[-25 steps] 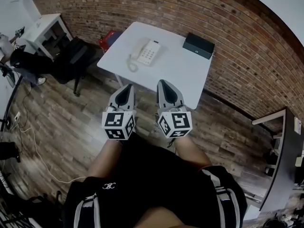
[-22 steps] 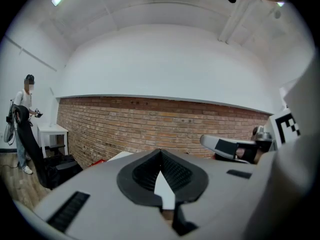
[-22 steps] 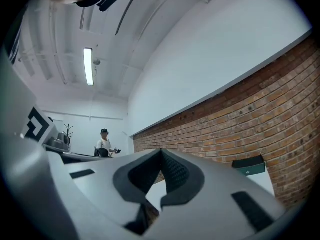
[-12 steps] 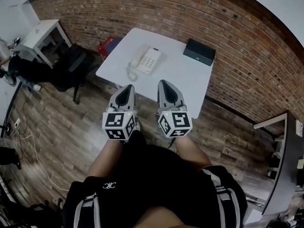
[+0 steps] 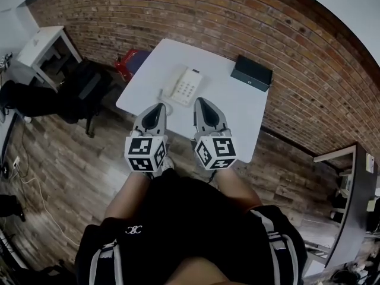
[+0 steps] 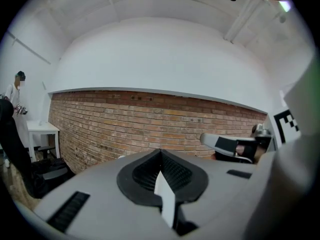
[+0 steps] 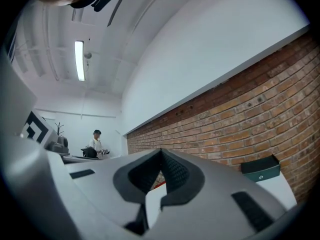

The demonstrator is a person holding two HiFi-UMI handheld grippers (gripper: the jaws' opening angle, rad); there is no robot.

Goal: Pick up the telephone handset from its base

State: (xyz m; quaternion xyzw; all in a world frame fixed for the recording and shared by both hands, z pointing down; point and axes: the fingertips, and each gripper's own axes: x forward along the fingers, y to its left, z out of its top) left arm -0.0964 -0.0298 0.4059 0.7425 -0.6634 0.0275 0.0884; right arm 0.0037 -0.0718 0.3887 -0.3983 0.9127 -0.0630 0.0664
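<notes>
Telephone handset [image 5: 171,83], one, rests on its base [image 5: 189,86]; both the left gripper [image 5: 158,107] and right gripper [image 5: 200,102] have jaws closed.

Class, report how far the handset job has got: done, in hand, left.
Done: nothing; the handset lies on its base on the table. In hand: left gripper and right gripper, both shut and empty, point toward the base, short of it. Left: open, grip the handset, lift it.

telephone [image 5: 183,85] on table [image 5: 242,116], box [image 5: 252,73] right behind
</notes>
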